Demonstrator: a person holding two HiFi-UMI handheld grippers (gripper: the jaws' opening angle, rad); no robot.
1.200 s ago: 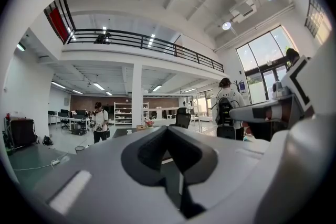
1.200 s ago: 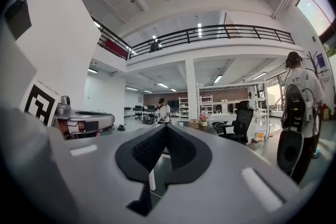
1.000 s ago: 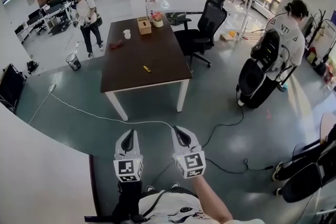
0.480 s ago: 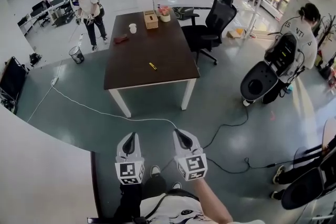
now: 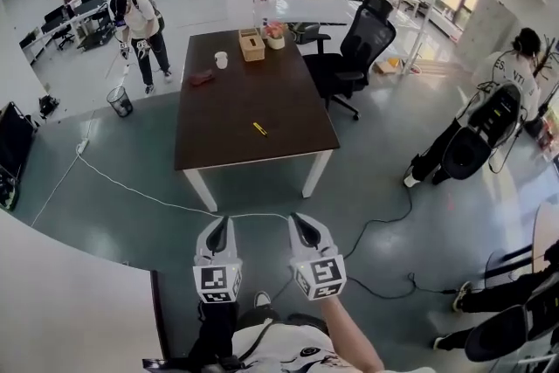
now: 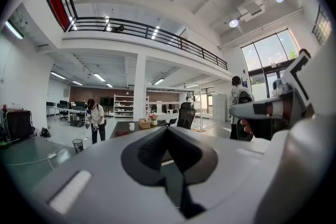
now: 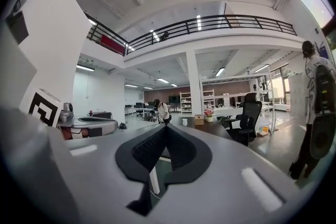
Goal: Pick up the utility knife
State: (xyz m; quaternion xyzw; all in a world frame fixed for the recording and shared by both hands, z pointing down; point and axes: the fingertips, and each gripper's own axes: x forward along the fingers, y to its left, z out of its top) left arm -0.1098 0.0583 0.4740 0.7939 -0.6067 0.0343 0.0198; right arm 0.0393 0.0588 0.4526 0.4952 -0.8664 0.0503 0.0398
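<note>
On the table (image 5: 229, 92), in the head view alone, the utility knife (image 5: 259, 128); left gripper (image 5: 219, 228), right gripper (image 5: 299, 225): jaws together, empty.

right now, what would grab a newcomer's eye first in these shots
A long dark table stands mid-floor in an open office, with a small yellow utility knife lying toward its near end. Low in the head view, the left gripper and right gripper point toward it, both shut and empty.

Left hand-held gripper (image 5: 219, 223), right hand-held gripper (image 5: 294, 218): level, closed.
</note>
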